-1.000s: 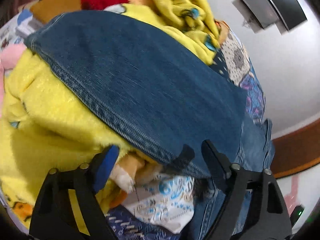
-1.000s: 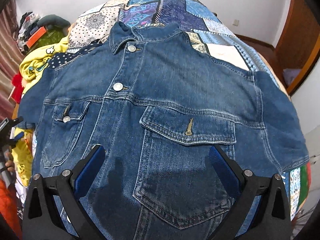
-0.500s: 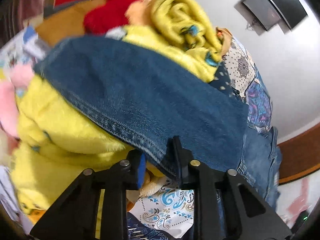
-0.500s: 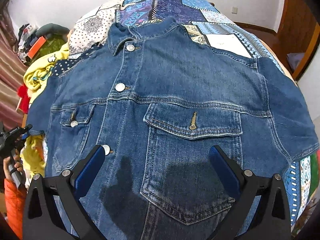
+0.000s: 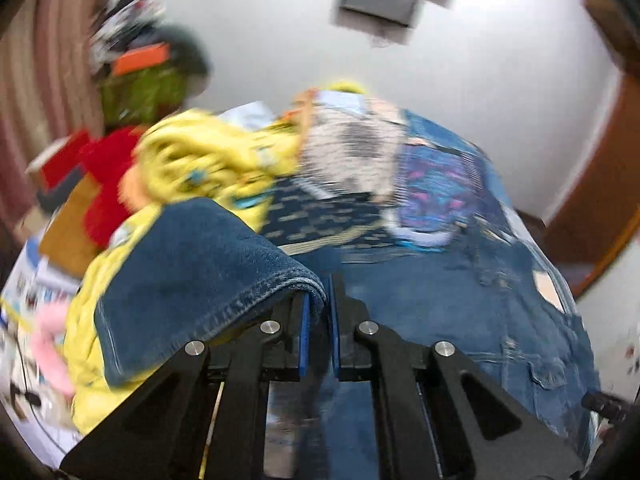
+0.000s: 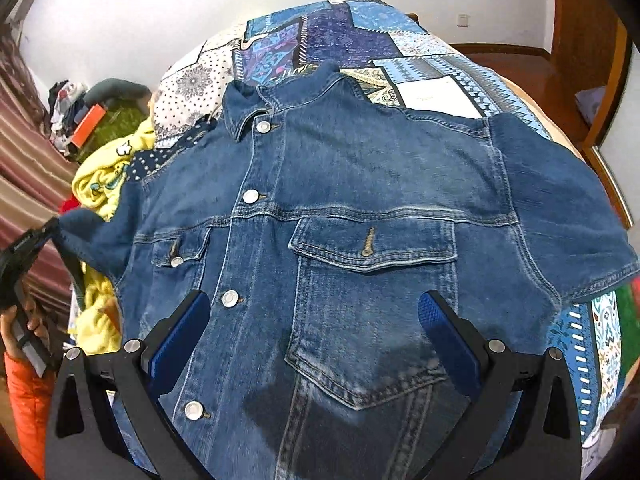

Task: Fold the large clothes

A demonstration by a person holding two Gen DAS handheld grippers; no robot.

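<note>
A blue denim jacket (image 6: 360,208) lies front up and buttoned on a patchwork bedspread (image 6: 432,64), collar at the far end. My left gripper (image 5: 318,312) is shut on the hem of the jacket's left sleeve (image 5: 192,276) and holds it lifted off the pile. It also shows at the left edge of the right wrist view (image 6: 60,236). My right gripper (image 6: 316,320) is open and empty, hovering above the jacket's lower front near the chest pocket (image 6: 372,256). The jacket's right sleeve (image 6: 568,216) lies flat.
A heap of yellow fleece (image 5: 208,164) and red cloth (image 5: 104,184) lies left of the jacket. A green bundle with an orange box (image 6: 96,124) sits by the striped curtain (image 6: 24,184). A wooden door frame (image 6: 588,60) stands at the right.
My left gripper closed on the sleeve hem and has lifted and swung it toward the jacket body. My right gripper has drawn back slightly and stays open.
</note>
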